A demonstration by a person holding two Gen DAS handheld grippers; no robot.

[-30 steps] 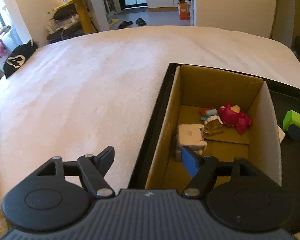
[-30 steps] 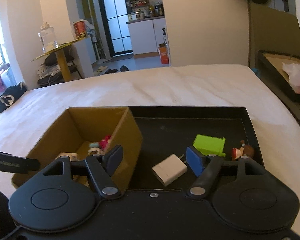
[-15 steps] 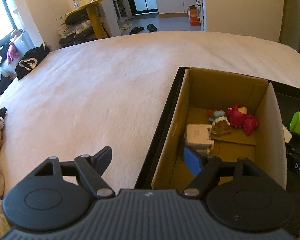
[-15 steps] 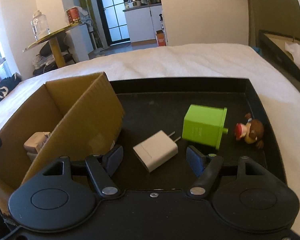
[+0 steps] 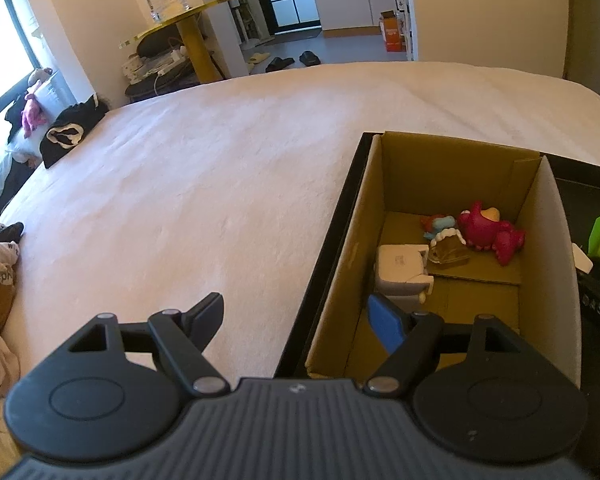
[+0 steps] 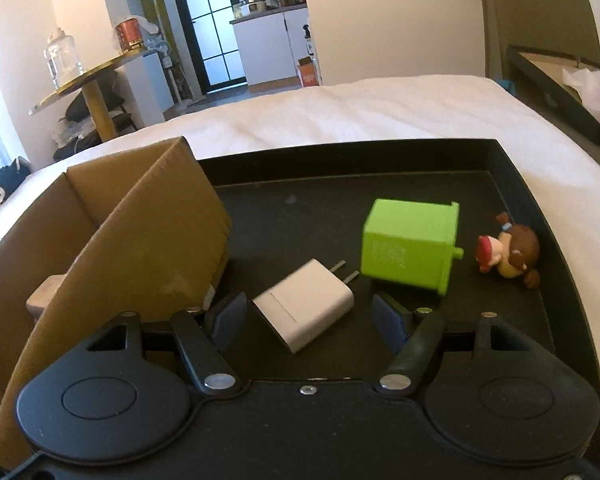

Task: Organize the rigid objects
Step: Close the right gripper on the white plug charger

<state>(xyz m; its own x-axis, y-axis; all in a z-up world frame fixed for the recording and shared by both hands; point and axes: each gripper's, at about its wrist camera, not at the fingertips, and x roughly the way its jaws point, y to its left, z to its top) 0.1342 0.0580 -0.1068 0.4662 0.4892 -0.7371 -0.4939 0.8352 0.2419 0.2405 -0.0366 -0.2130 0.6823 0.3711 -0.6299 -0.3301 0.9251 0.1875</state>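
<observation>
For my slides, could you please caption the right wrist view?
Open right gripper straddles a white charger on the black tray.

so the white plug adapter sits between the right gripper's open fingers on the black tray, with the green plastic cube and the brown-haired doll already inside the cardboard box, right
Not quite. The right wrist view shows the green plastic cube and brown-haired doll lying on the black tray, outside the cardboard box. The white plug adapter does sit between the right gripper's open fingers.

Little could be read: pale letters "AS" showed on a dark object (image 5: 598, 304) at the left view's right edge. Faint embossed print on the green box (image 6: 408, 252) and the grey charger's label (image 5: 400, 260) stayed illegible.
</observation>
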